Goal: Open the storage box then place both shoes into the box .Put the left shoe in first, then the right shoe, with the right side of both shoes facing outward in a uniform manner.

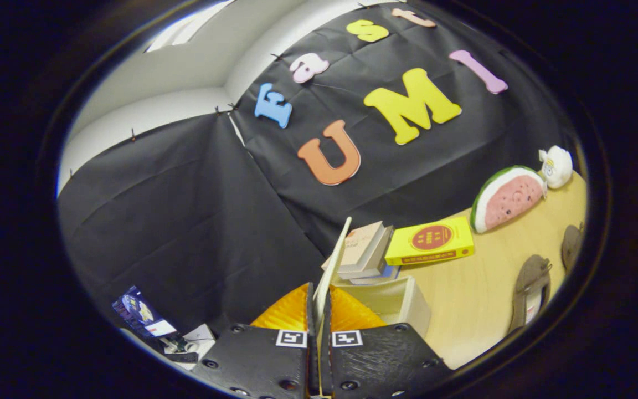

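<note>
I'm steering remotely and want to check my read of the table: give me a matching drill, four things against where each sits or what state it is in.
Things:
1. box lid
2. yellow book
3. watermelon plush
4. shoes

Places or states:
A. lying on the table, outside the box
B. flat on the table beside the stack of books
C. pinched between the fingers of the gripper, raised on edge
D. leaning by the black wall, next to a small white plush

Pairs: 1-C, 2-B, 3-D, 4-A

Wooden table (479,299) bears books (366,252), box (394,302), perhaps shoes (529,291).
</note>
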